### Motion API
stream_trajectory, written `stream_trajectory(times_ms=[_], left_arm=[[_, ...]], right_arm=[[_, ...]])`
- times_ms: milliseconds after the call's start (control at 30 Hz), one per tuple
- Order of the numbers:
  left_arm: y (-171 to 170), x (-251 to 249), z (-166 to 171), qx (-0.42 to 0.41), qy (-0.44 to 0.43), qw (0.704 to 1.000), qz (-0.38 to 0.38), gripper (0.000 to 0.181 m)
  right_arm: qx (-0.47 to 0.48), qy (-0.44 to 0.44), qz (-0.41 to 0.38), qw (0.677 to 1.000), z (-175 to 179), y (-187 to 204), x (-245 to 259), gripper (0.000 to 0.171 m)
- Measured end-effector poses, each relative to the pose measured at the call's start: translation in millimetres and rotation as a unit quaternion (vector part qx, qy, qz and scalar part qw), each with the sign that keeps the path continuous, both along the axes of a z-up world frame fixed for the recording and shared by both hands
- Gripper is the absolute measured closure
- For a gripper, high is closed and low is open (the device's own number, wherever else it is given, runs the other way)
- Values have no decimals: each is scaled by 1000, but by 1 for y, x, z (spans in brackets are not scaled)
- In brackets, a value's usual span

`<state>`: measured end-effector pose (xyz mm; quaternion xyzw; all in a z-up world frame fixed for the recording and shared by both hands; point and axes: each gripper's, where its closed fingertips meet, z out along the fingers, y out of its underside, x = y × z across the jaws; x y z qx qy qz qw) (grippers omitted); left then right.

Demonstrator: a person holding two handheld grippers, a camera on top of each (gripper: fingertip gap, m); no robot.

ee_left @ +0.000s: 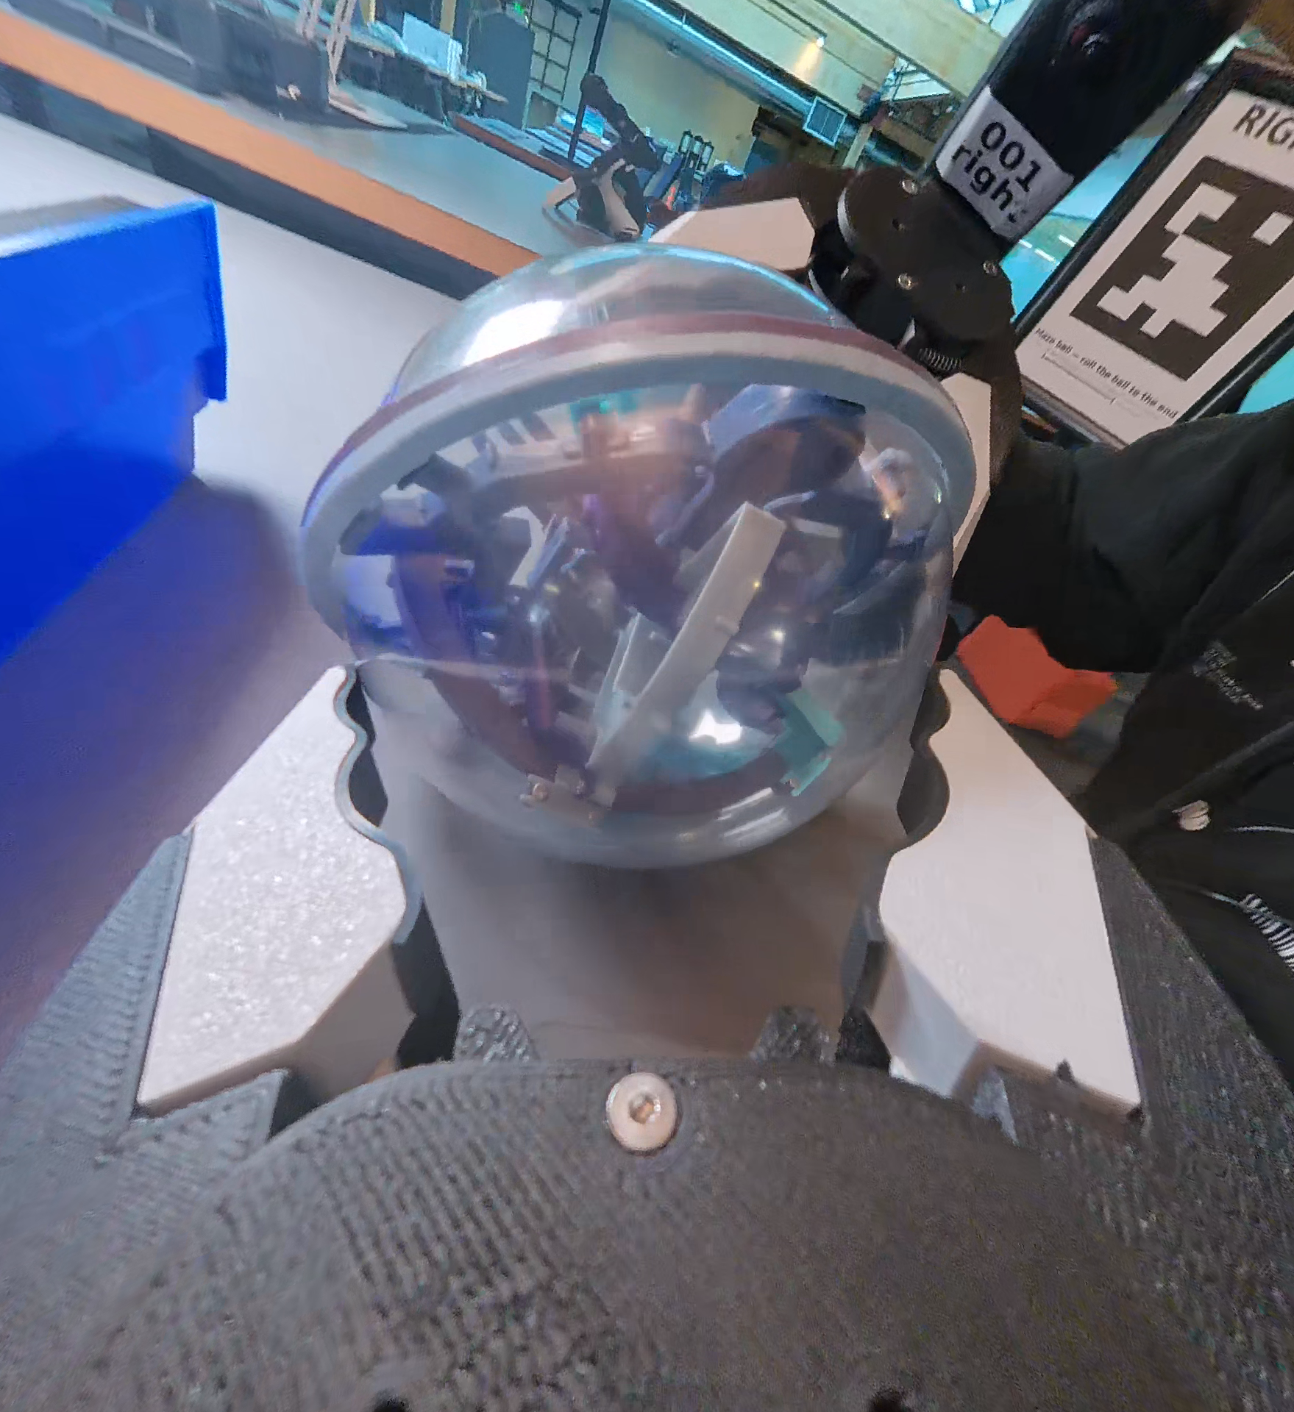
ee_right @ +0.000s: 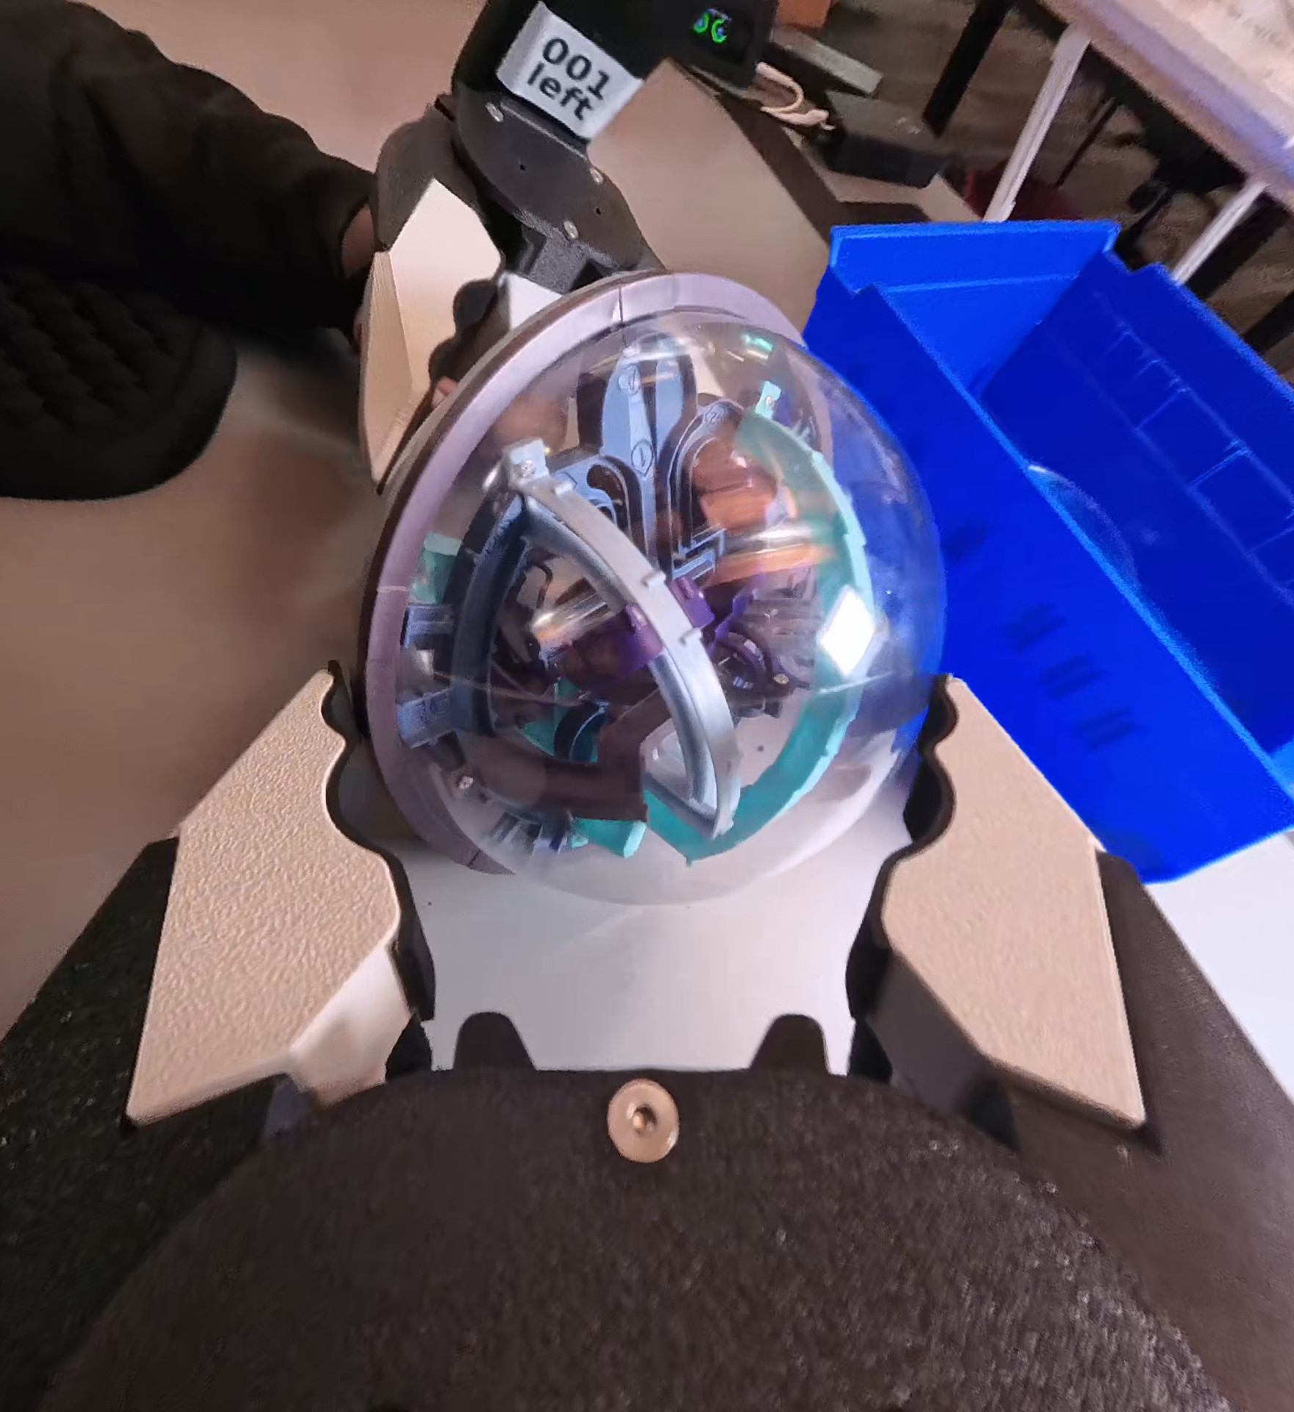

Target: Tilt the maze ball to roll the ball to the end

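Observation:
The maze ball (ee_left: 628,573) is a clear sphere with a grey seam ring and coloured tracks inside. It sits tilted between my two grippers, which clamp it from opposite sides. My left gripper (ee_left: 643,710) is shut on its near lower half, with both fingertips against the shell. My right gripper (ee_left: 926,283) grips the far side. In the right wrist view the maze ball (ee_right: 651,581) fills the centre. There my right gripper (ee_right: 640,688) is shut on it and my left gripper (ee_right: 544,206) holds it from behind. I cannot make out the small ball inside.
A blue plastic bin (ee_left: 70,397) stands close on the left and also shows in the right wrist view (ee_right: 1125,573). A marker sign (ee_left: 1201,252) and an orange block (ee_left: 1033,680) are at the right. A person's black sleeves (ee_left: 1163,550) (ee_right: 93,191) reach in over the white table (ee_right: 131,611).

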<state>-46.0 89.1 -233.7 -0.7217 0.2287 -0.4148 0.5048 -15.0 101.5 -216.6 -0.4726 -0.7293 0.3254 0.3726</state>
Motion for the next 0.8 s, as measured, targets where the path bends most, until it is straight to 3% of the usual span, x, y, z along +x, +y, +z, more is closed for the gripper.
stream_trajectory(times_ms=[167, 333, 500, 600, 800], left_arm=[[-5, 10, -16, -55, 6, 998, -29, 40], [0, 7, -15, -32, 27, 999, -3, 39], [8, -2, 2, 48, 87, 994, 46, 34], [8, -9, 32, 141, 83, 983, 81, 37], [2, -17, 37, 160, 120, 977, 68, 44]], right_arm=[[-82, -42, 23, 995, 9, 0, -3, 30], [-123, -60, 12, 991, 8, 7, -6, 31], [-125, -82, 11, 989, 9, 11, -8, 33], [-113, -120, 10, 986, 9, 11, -15, 34], [-45, -178, 62, 981, 13, -4, -37, 34]])
